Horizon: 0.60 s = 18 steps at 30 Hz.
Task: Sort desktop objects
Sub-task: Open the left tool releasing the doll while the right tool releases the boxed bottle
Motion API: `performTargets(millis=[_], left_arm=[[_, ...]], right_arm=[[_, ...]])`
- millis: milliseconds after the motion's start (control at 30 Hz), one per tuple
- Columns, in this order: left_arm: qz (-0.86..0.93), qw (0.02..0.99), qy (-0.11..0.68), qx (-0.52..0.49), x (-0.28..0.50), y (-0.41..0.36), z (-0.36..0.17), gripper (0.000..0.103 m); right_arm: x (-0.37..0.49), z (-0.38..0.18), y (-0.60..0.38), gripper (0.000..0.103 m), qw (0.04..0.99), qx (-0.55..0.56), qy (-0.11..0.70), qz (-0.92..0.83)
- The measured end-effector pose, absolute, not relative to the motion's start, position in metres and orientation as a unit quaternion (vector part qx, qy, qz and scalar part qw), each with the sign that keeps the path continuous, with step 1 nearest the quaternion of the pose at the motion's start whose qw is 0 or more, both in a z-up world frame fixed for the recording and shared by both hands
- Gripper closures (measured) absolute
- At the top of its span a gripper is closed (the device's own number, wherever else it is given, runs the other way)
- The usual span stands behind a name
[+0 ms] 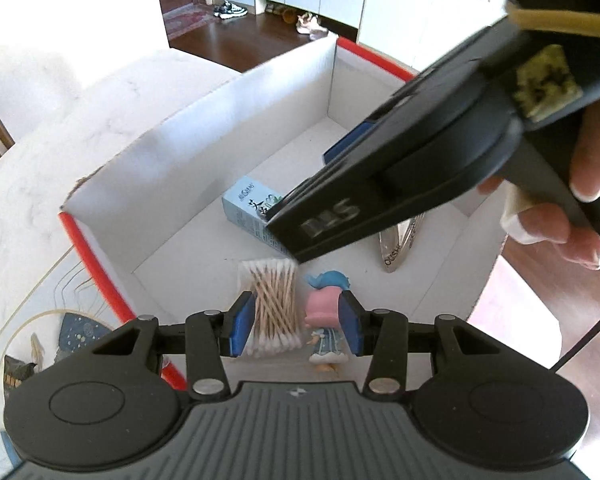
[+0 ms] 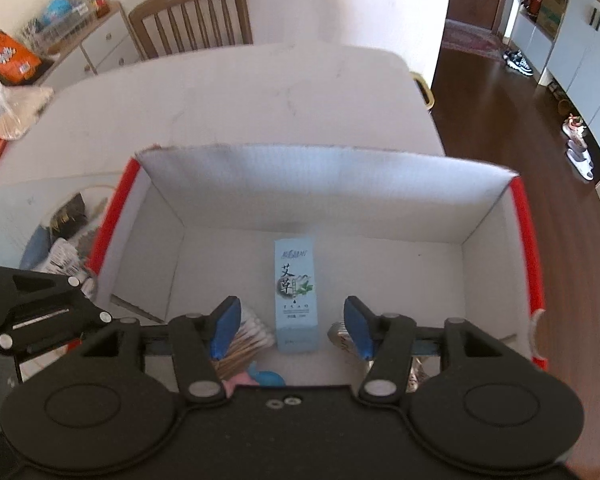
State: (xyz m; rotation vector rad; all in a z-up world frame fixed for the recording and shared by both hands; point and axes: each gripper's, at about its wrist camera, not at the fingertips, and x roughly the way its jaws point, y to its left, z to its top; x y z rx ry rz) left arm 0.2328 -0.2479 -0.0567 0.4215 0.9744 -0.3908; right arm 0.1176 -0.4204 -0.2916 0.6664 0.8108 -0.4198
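A white cardboard box with red edges point(image 1: 188, 148) point(image 2: 320, 184) holds a light blue carton point(image 1: 246, 210) point(image 2: 296, 292), a packet of cotton swabs point(image 1: 274, 304) point(image 2: 246, 340), a small figurine with blue hair and a pink top point(image 1: 324, 312) point(image 2: 266, 378) and a silvery packet point(image 1: 398, 246) point(image 2: 338, 332). My left gripper point(image 1: 296, 326) hangs open over the swabs and the figurine, nothing between its fingers. My right gripper point(image 2: 290, 328) is open above the blue carton, empty. In the left wrist view the right gripper's body crosses the box, held by a hand point(image 1: 572, 216).
The box sits on a white marble table point(image 2: 240, 96). Left of it lie a patterned mat point(image 1: 60, 320) and small packets point(image 2: 62, 256). A wooden chair point(image 2: 192, 16) stands at the far side, a cabinet with bags point(image 2: 16, 64) to the left. Dark floor point(image 2: 496, 116) lies to the right.
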Motion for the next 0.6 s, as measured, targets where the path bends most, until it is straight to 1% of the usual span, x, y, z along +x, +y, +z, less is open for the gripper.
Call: performTargets(millis=[67, 100, 133, 200, 300, 467, 600], left_arm=[[-0.185, 0.847, 0.458, 0.197, 0.226, -0.236, -0.053, 0.059], [-0.185, 0.849, 0.456, 0.194, 0.227, -0.235, -0.051, 0.059], [-0.185, 0.850, 0.456, 0.191, 0.241, -0.247, -0.052, 0.059], [-0.186, 0.852, 0.453, 0.185, 0.265, -0.233, -0.042, 0.059], [-0.190, 0.855, 0.448, 0.178, 0.283, -0.221, -0.047, 0.059], [-0.191, 0.861, 0.441, 0.165, 0.267, -0.217, -0.048, 0.059], [-0.186, 0.866, 0.437, 0.155, 0.255, -0.206, -0.039, 0.059]], right_arm=[[0.117, -0.287, -0.415, 0.039, 0.849, 0.313, 0.375, -0.200], [0.114, -0.283, -0.411, 0.039, 0.851, 0.313, 0.372, -0.202], [0.110, -0.279, -0.408, 0.039, 0.851, 0.312, 0.369, -0.203], [0.103, -0.274, -0.404, 0.039, 0.854, 0.311, 0.363, -0.207], [0.093, -0.269, -0.400, 0.039, 0.858, 0.315, 0.346, -0.213], [0.079, -0.257, -0.387, 0.033, 0.867, 0.317, 0.319, -0.216], [0.070, -0.249, -0.375, 0.033, 0.873, 0.309, 0.306, -0.220]])
